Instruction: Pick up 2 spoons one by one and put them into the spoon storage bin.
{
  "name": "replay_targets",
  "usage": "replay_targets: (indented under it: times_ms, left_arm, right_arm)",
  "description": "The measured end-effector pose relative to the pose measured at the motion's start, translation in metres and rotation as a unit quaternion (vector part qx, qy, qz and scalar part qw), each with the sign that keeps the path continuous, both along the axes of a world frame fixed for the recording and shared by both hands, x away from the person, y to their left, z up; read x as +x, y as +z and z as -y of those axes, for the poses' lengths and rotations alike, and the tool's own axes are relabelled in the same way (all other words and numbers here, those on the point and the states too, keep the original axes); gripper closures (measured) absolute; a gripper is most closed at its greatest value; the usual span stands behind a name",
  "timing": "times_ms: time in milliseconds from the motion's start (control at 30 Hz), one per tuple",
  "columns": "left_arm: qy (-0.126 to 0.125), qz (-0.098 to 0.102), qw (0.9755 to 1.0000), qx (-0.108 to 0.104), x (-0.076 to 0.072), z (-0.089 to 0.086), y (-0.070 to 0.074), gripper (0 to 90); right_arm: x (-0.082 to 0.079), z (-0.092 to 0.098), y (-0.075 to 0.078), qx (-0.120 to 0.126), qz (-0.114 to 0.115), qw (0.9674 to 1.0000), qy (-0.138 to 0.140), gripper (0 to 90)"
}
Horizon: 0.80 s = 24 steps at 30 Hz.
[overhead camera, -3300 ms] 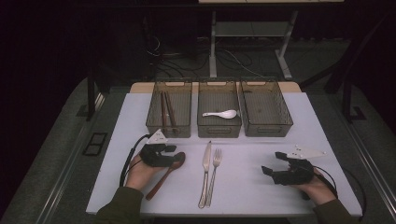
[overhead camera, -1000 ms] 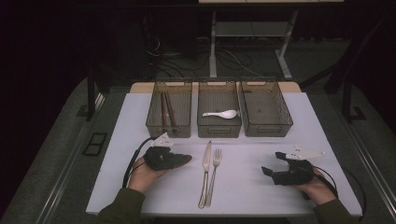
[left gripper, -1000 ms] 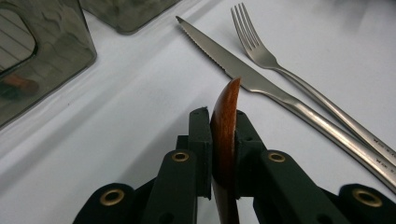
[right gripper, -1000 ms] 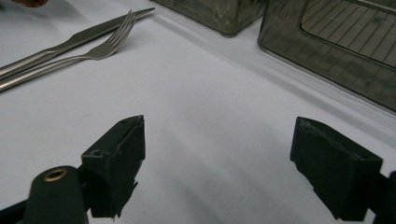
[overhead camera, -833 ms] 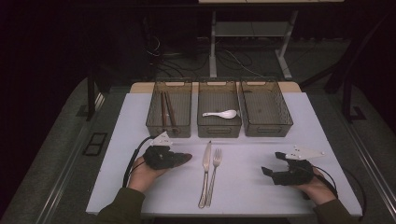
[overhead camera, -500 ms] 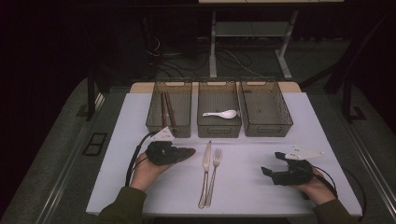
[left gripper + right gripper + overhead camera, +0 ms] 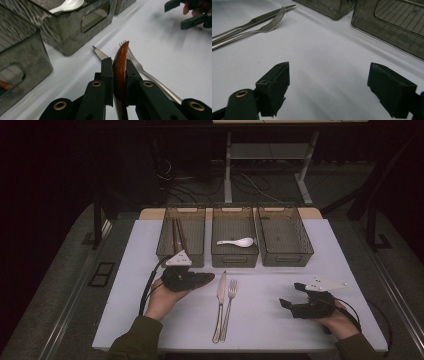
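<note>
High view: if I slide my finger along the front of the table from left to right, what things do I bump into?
Left gripper holding the wooden spoon → knife → fork → right gripper, jaws open with nothing between them.

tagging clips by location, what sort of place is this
Probably a lab or studio recording bench, not a kitchen: a white table in a dark room, three clear sorting bins for cutlery, and floor cables beside a bare desk frame behind.
</note>
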<state>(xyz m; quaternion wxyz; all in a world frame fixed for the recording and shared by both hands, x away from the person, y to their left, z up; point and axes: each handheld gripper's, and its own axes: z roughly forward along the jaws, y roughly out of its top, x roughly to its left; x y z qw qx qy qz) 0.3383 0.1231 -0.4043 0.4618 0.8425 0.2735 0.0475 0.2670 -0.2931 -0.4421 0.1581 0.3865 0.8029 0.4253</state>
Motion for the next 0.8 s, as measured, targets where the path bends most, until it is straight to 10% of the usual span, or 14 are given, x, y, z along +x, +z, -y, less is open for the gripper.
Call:
replay_targets:
  times_ms: [800]
  left_arm:
    - [-0.015,0.015,0.9995,-0.023,0.029,0.039,0.028,80.7]
  right_arm:
    - [-0.006,-0.001,0.000,0.012,-0.002,0.9999,0.006,12.1]
